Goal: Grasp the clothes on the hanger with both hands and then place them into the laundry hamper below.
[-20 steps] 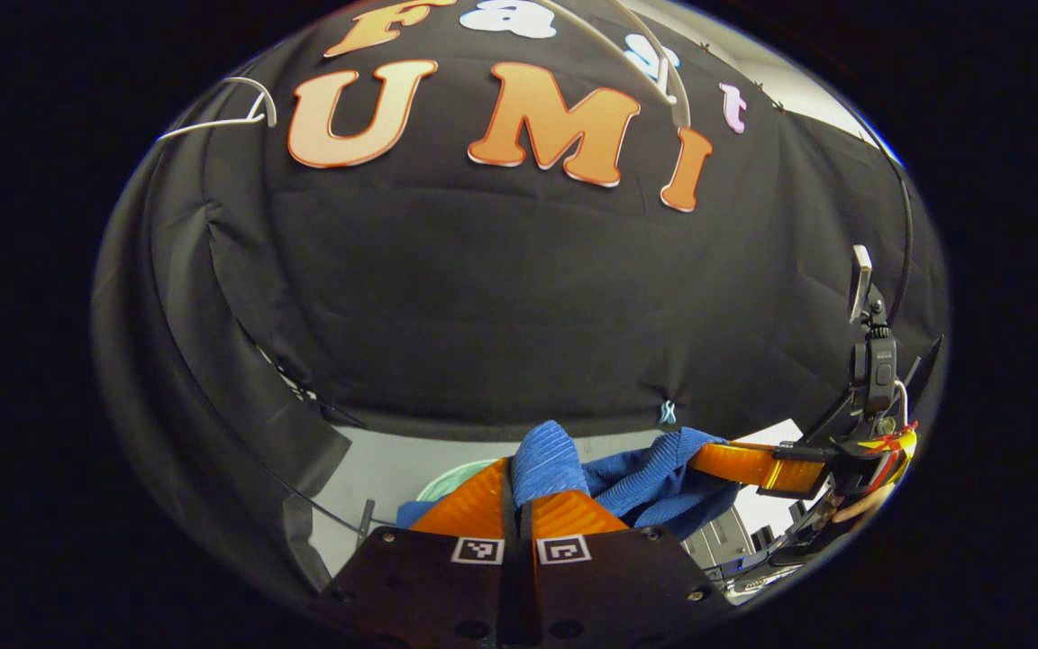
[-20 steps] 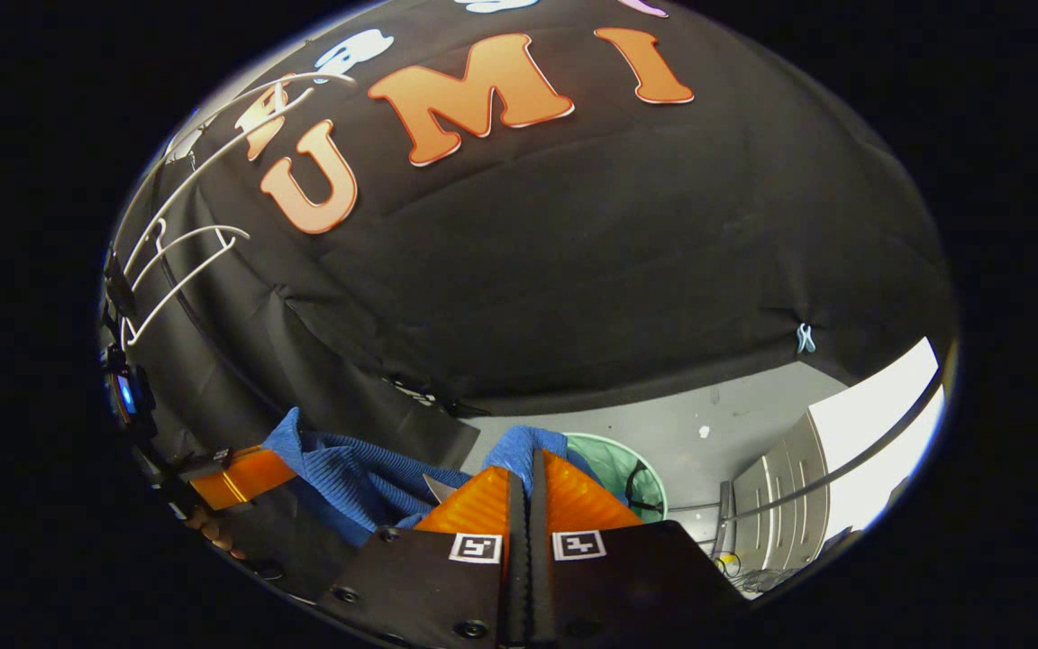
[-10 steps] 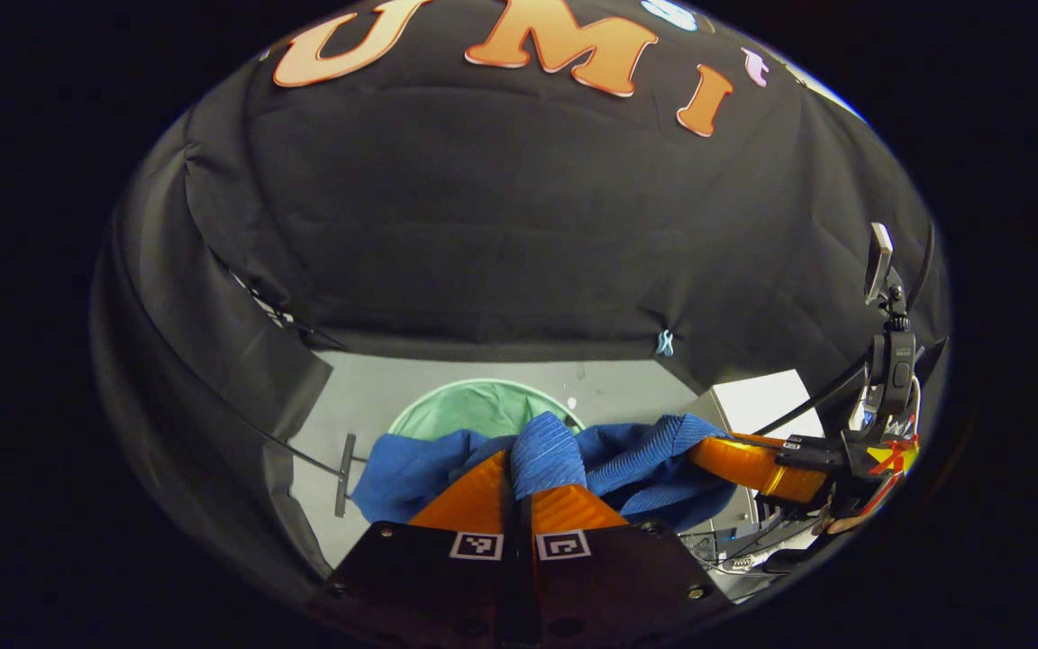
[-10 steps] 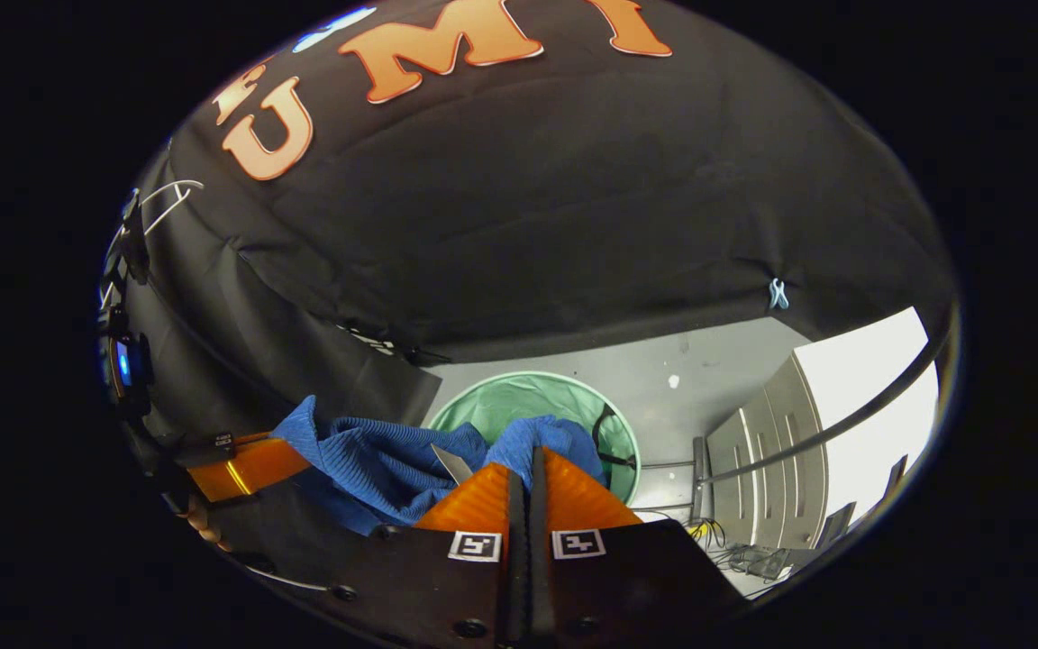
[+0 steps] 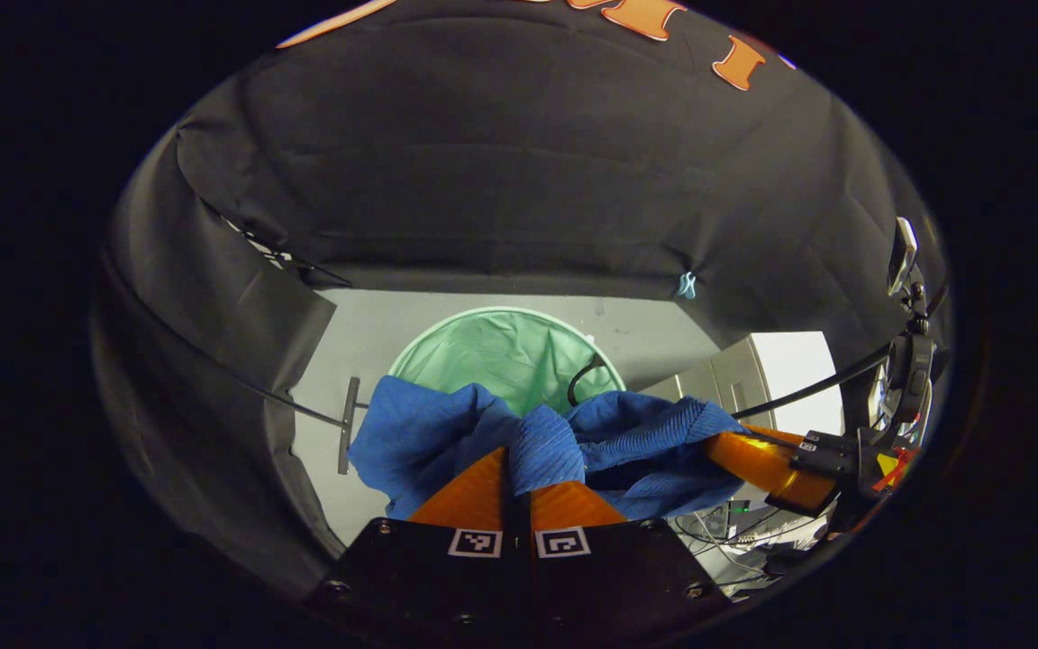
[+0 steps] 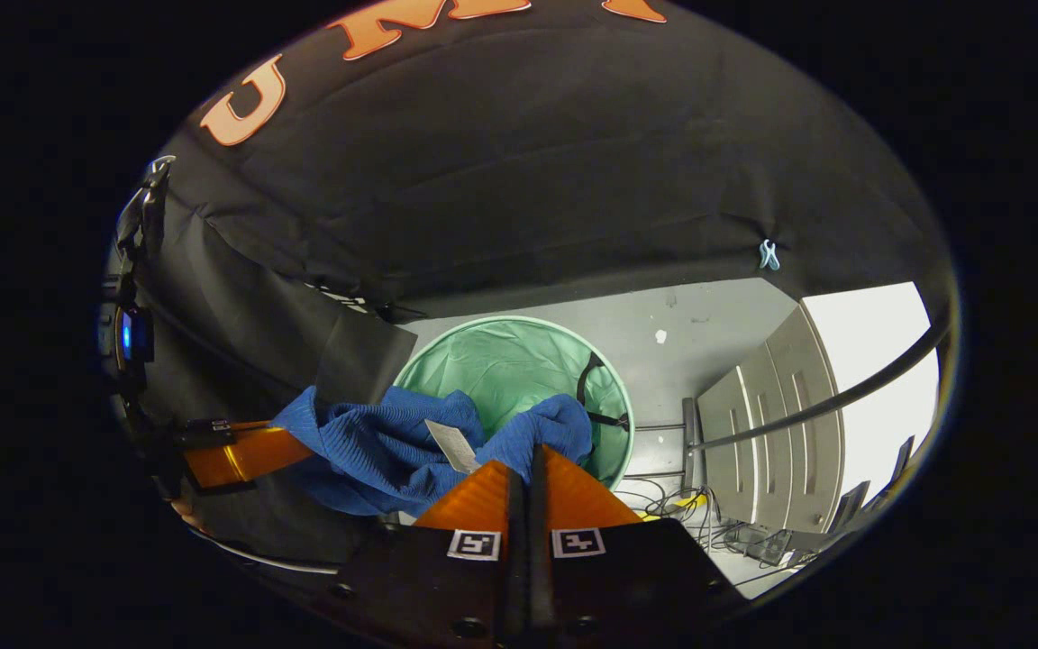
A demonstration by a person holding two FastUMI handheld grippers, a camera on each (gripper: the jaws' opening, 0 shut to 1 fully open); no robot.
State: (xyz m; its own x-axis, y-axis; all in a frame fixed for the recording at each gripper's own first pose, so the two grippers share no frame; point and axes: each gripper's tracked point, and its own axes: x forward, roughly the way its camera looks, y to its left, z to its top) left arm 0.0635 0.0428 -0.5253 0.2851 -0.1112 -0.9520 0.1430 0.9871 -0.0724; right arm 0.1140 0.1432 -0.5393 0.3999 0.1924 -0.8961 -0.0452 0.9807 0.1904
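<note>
A blue ribbed garment [image 5: 447, 433] hangs stretched between both grippers. My left gripper [image 5: 519, 455] is shut on one bunched part of it, at the bottom of the left gripper view. The right gripper [image 5: 735, 451] pinches the other end at the right of that view. In the right gripper view my right gripper [image 6: 532, 455] is shut on the blue garment [image 6: 375, 446], whose white label [image 6: 450, 444] sticks up, and the left gripper [image 6: 258, 451] holds the far end at the left. A round mint-green hamper [image 5: 501, 347] stands open on the floor below and beyond the cloth, the same hamper [image 6: 501, 365] with a dark handle strap.
The black booth wall [image 5: 501, 180] hangs behind the hamper, reaching the grey floor [image 6: 681, 315]. A grey cabinet [image 6: 771, 406] and a metal bar [image 6: 825, 397] stand to the right, with cables [image 6: 663, 500] on the floor near them.
Both grippers have come down with the garment and tipped toward the floor. The hangers have left the views and the hamper now shows whole below the cloth.
</note>
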